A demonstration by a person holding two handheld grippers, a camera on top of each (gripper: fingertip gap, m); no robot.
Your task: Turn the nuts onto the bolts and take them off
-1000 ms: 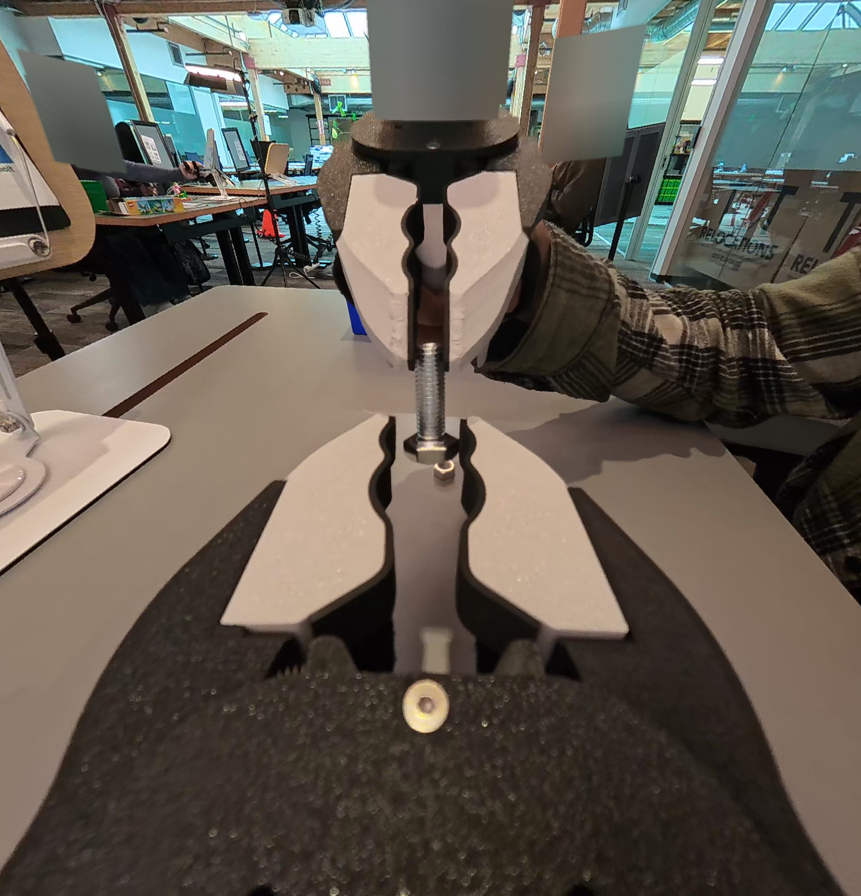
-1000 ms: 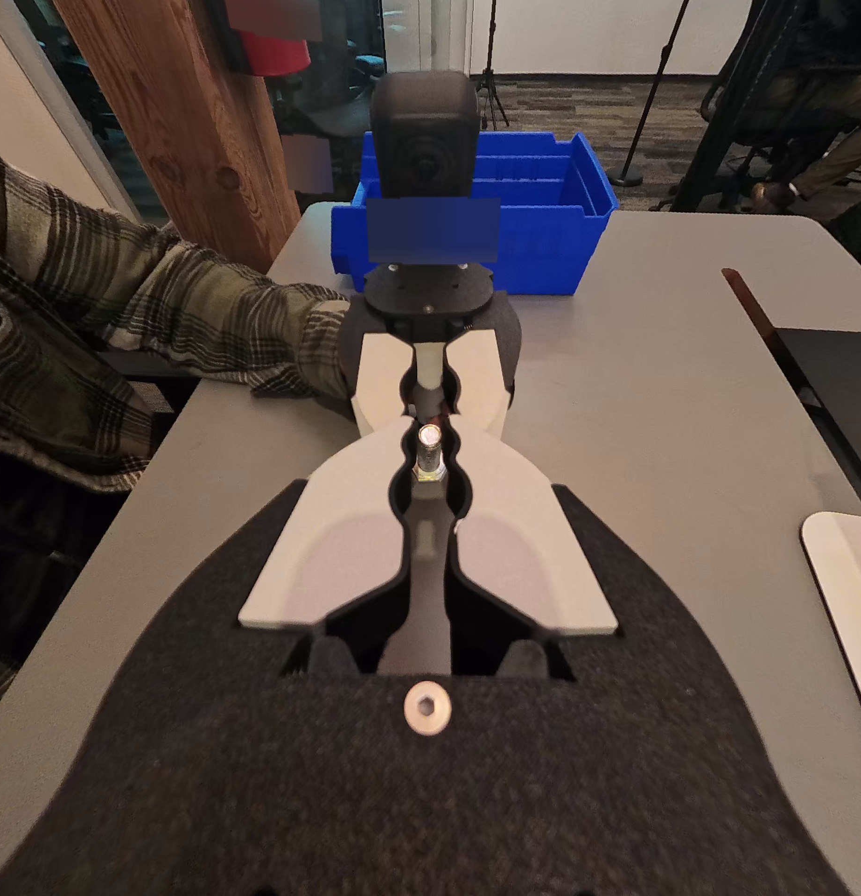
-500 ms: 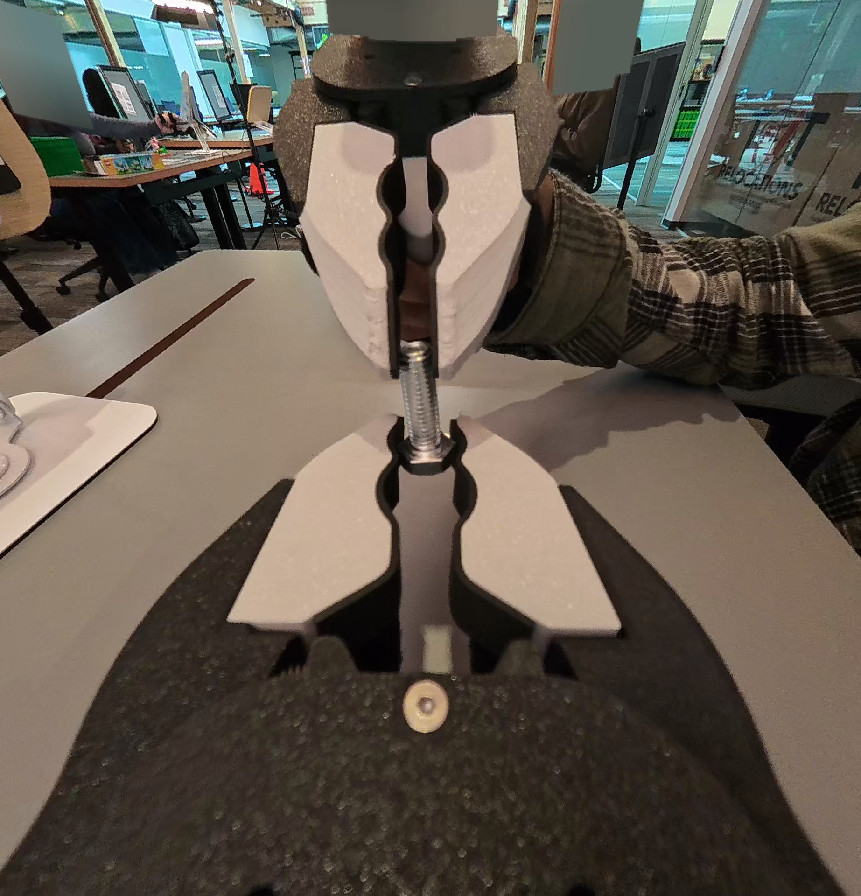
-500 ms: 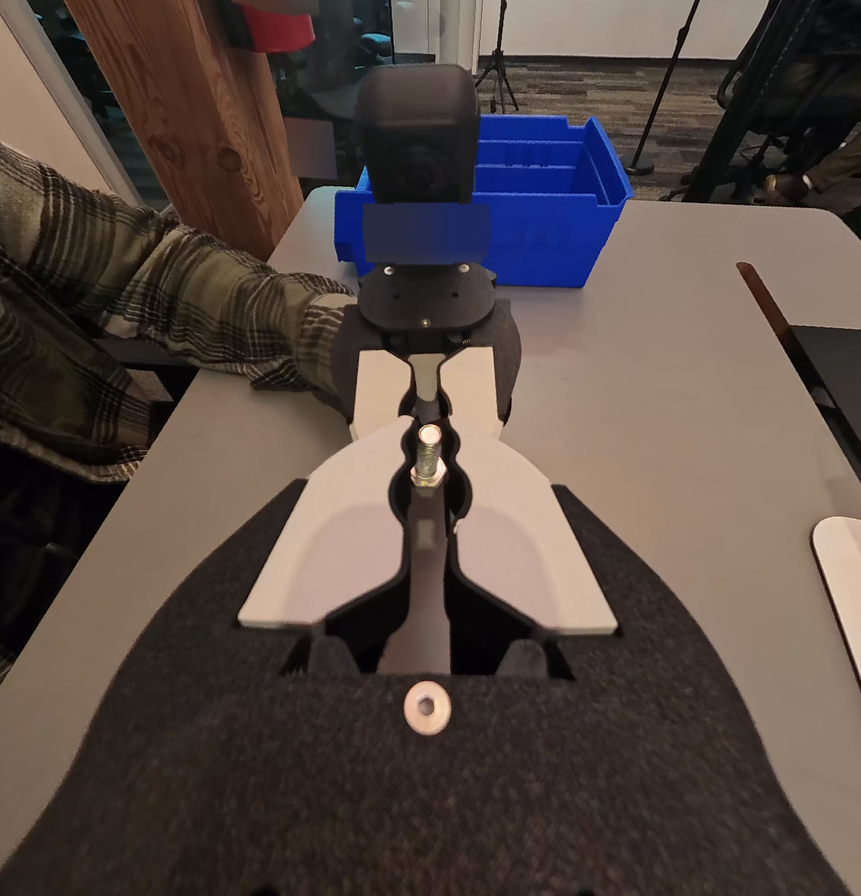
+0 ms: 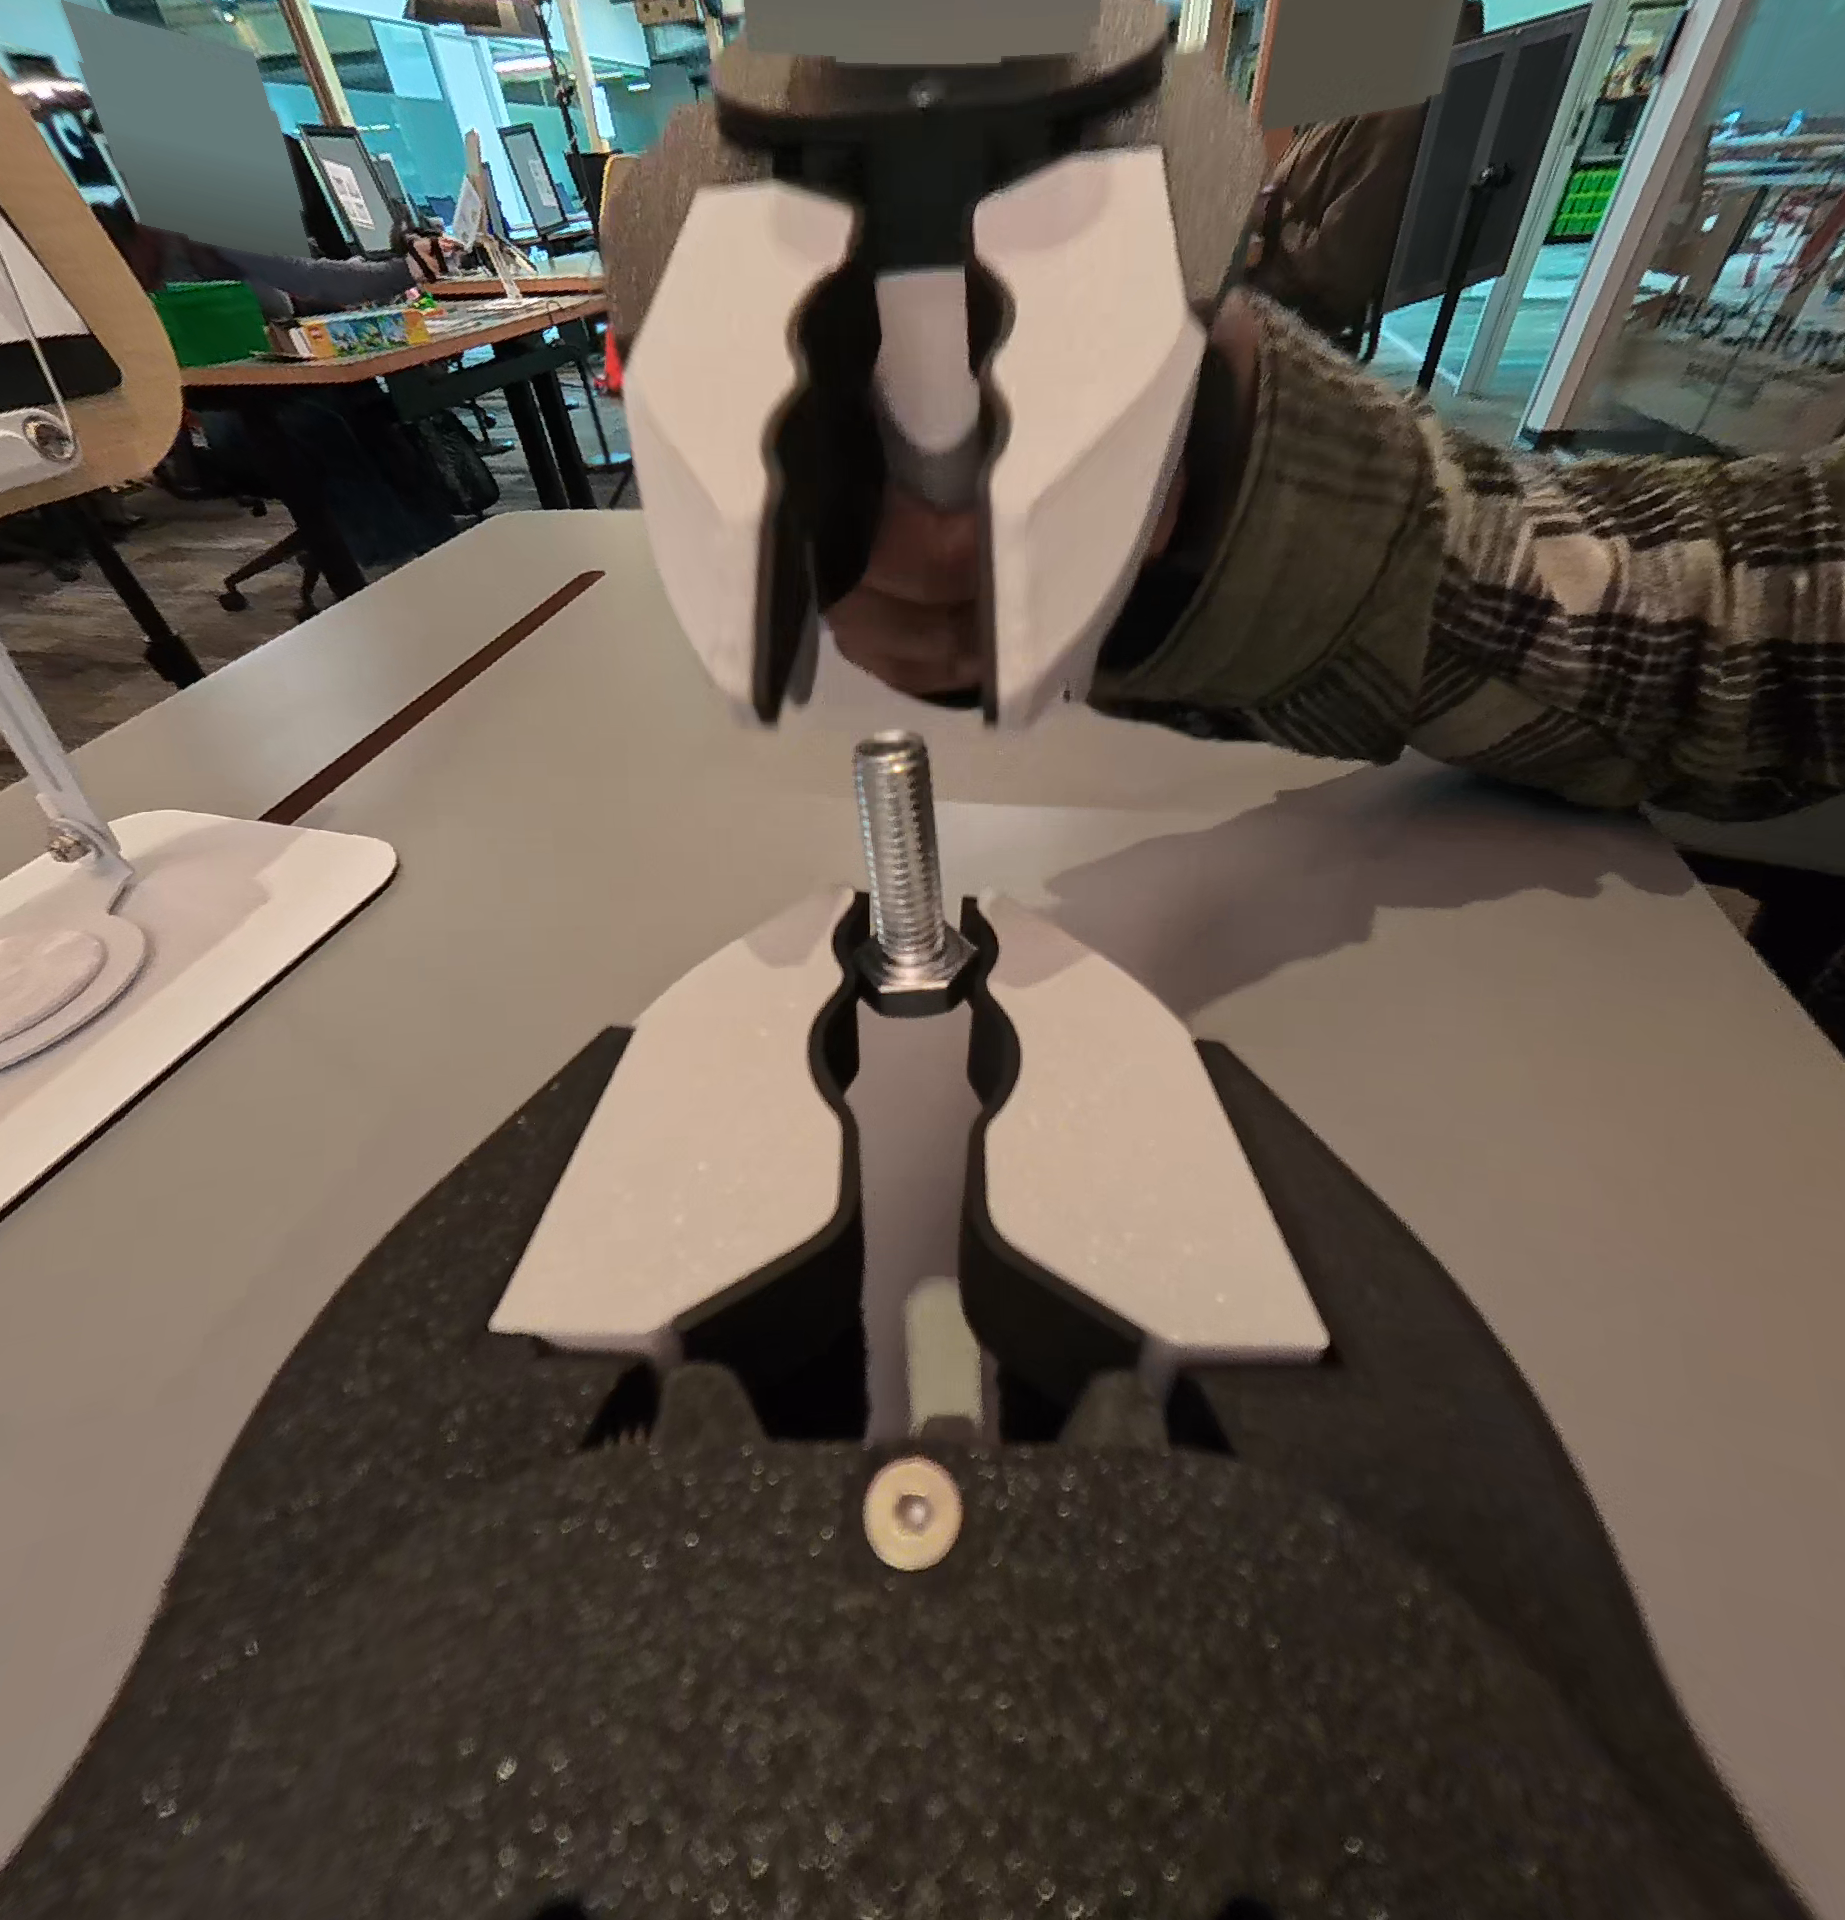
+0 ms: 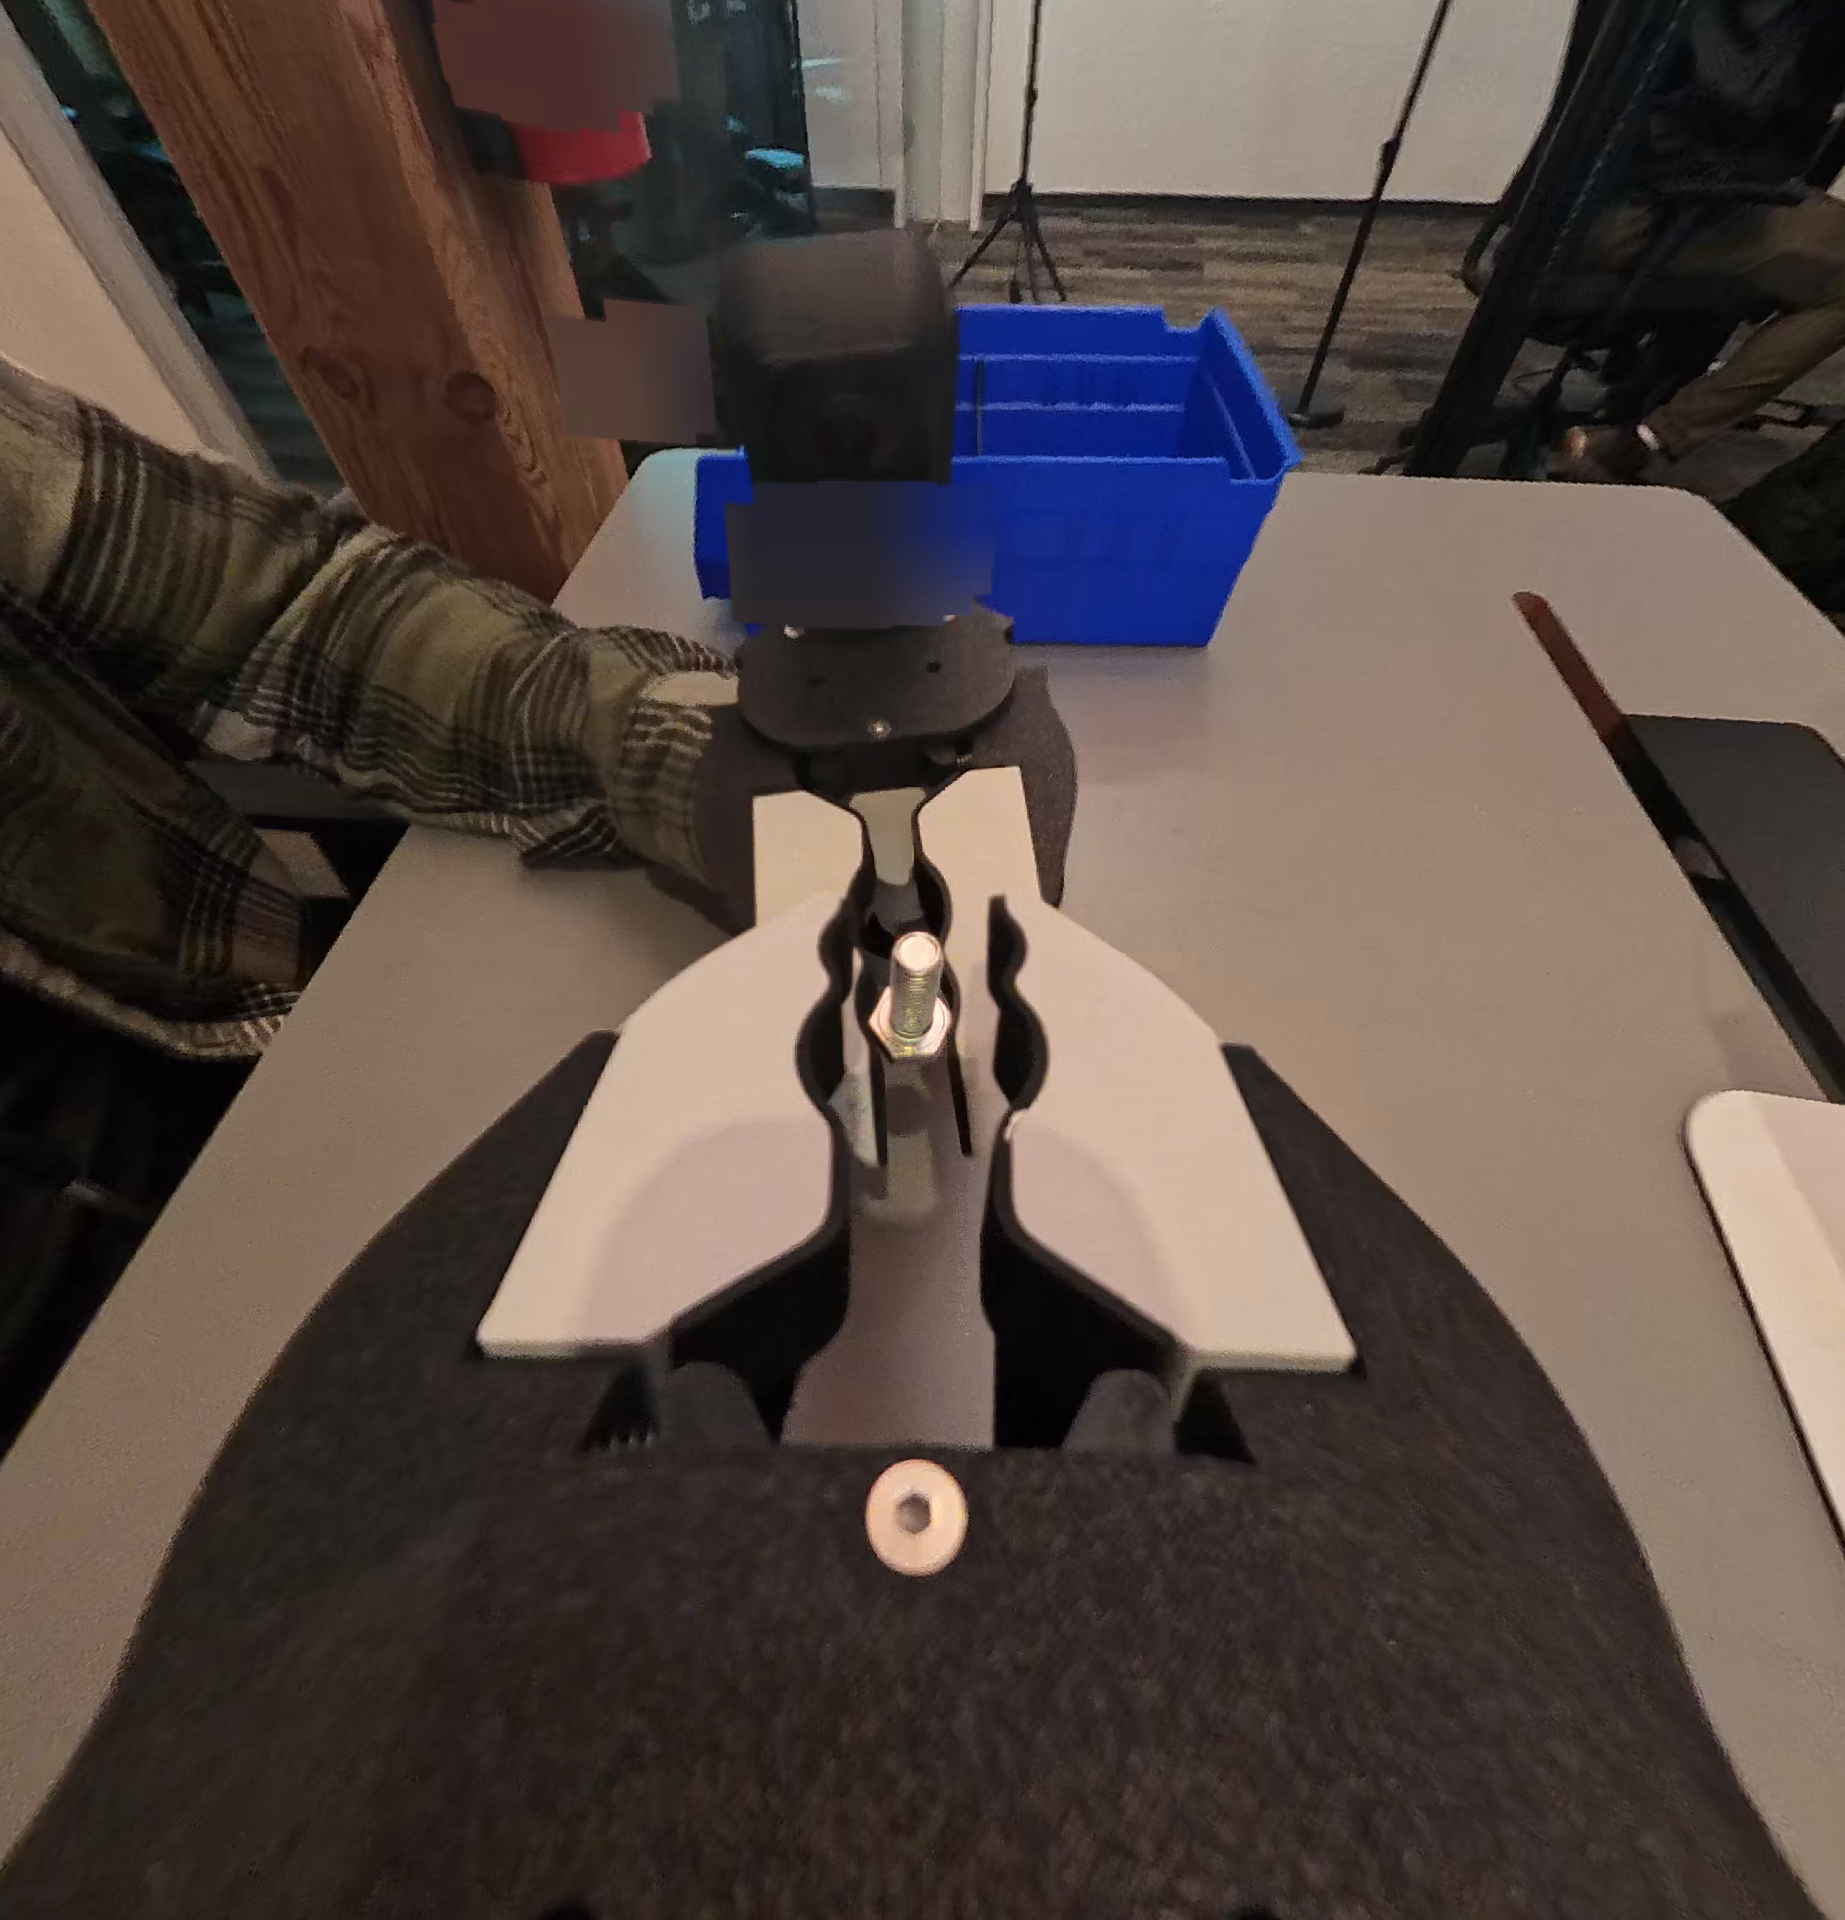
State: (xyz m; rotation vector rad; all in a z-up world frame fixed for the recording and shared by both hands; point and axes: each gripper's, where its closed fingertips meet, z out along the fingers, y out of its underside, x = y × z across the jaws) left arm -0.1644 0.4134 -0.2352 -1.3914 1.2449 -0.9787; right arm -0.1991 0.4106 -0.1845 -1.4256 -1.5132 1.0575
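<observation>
A silver threaded bolt [image 5: 900, 831] stands upright over the grey table [image 5: 1417, 1091]. My left gripper [image 5: 913, 920] is shut on the hex piece [image 5: 910, 977] at the bolt's lower end; I cannot tell whether that is a nut or the bolt's head. My right gripper [image 5: 887, 717] hangs open just above the bolt's top end, not touching it. In the right wrist view the bolt [image 6: 916, 971] and hex piece [image 6: 910, 1027] sit between the open fingers of my right gripper [image 6: 920, 920], with free space on both sides.
A blue bin [image 6: 1105, 499] stands at the table's far edge by a wooden post [image 6: 378, 260]. A white stand base [image 5: 170, 935] lies left of my left gripper. A black pad [image 6: 1770, 790] and a white board [image 6: 1811, 1247] lie at the right. Plaid sleeves [image 5: 1520, 623] reach in. My right fingertips sit around 6 cm from my left ones.
My right gripper has opened, let go of the bolt's top and risen a little. My left gripper closed on the hex end and now holds the bolt alone.
</observation>
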